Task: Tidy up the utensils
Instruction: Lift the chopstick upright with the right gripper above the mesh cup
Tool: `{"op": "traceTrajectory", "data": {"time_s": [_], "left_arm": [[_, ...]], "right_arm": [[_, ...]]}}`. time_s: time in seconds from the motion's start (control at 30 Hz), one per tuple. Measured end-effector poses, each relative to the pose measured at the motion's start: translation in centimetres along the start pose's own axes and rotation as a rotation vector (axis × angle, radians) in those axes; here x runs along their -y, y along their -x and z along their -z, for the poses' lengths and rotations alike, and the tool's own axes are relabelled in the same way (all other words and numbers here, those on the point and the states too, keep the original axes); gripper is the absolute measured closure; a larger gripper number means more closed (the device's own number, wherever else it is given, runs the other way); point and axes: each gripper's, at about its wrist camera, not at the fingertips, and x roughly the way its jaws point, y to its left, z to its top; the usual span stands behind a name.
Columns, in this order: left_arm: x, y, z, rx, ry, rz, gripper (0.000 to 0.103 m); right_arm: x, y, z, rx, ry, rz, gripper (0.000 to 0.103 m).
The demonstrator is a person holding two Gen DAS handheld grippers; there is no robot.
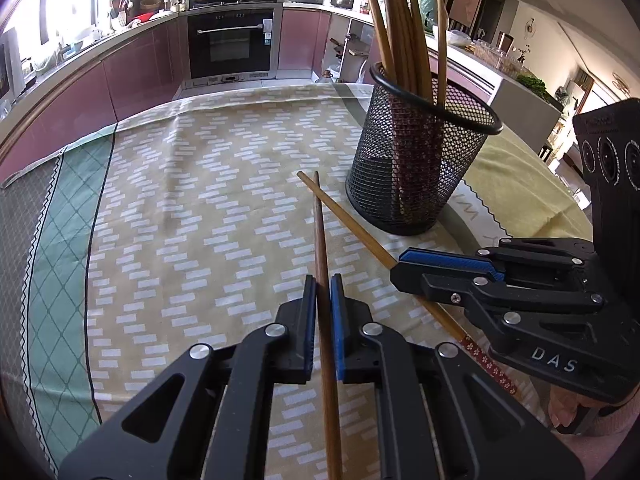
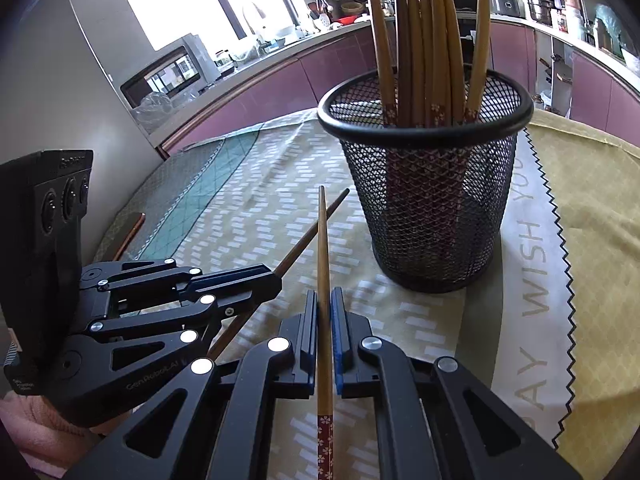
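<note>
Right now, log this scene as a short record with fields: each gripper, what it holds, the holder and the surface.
left gripper: shut on dark brown chopstick
right gripper: shut on light bamboo chopstick
chopsticks: tips cross beyond the fingers
black mesh holder: upright, several chopsticks standing in it
surface: patterned tablecloth
left to do: both held chopsticks not yet in the holder

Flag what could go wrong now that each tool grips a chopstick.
1. The dark chopstick and light chopstick cross near their tips, so lifting one may drag the other.
2. The cup is already crowded with chopsticks; a slanted insert could snag them or tip it.
</note>
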Motion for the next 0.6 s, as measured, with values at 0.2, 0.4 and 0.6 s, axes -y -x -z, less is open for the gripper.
{"op": "traceTrajectory", "data": {"time_s": [0.2, 0.4, 0.6], "left_arm": [[-0.3, 1.5, -0.1, 0.025, 0.016, 0.025, 0.095], [-0.7, 2.8, -0.2, 0.044, 0.032, 0.051, 0.095], [-0.7, 4.1, -0.4, 0.071, 0.040, 0.078, 0.095]], "right_arm": [[-0.1, 1.4, 0.0, 0.023, 0.005, -0.026, 0.097], [-0.3, 2.7, -0.1, 0.047, 0.010, -0.054, 0.097], [-0.8, 4.3, -0.3, 0.086, 0.028, -0.074, 0.097]]}}
